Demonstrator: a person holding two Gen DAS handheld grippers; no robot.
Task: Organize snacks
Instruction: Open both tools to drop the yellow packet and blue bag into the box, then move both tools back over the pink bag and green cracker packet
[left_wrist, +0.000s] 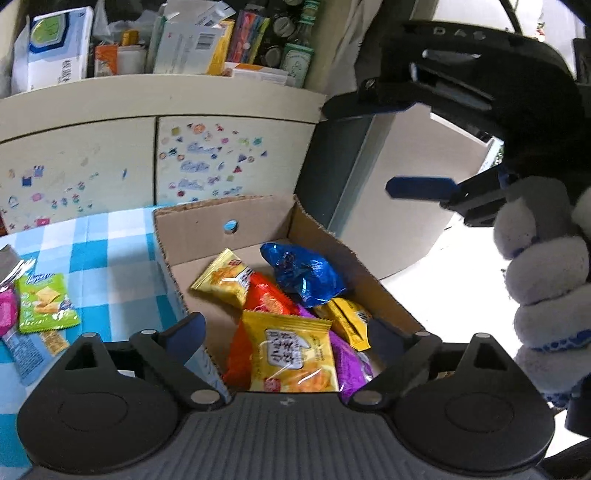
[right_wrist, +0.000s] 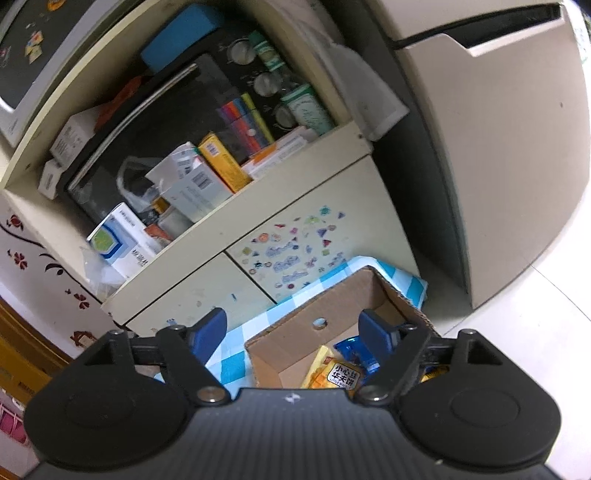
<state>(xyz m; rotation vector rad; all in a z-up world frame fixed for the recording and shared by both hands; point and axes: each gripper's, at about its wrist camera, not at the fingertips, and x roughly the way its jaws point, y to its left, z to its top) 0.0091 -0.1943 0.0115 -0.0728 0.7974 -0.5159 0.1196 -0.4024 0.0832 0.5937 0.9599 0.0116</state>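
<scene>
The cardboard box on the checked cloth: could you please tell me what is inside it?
The cardboard box holds snack packets: yellow, orange, purple and crumpled blue foil. The pile covers anything beneath.

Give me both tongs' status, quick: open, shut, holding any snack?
Left tongs: open, empty, above the snack packets in the cardboard box.
Right tongs: open, empty, over the same box.

Cream cabinet (right_wrist: 280, 206) with sticker-covered doors (left_wrist: 236, 158). Its open shelf (left_wrist: 159, 88) holds a yellow box (right_wrist: 221, 164) beside coloured markers (right_wrist: 245, 123). A blue-checked cloth (left_wrist: 110, 251) lies before it.
</scene>
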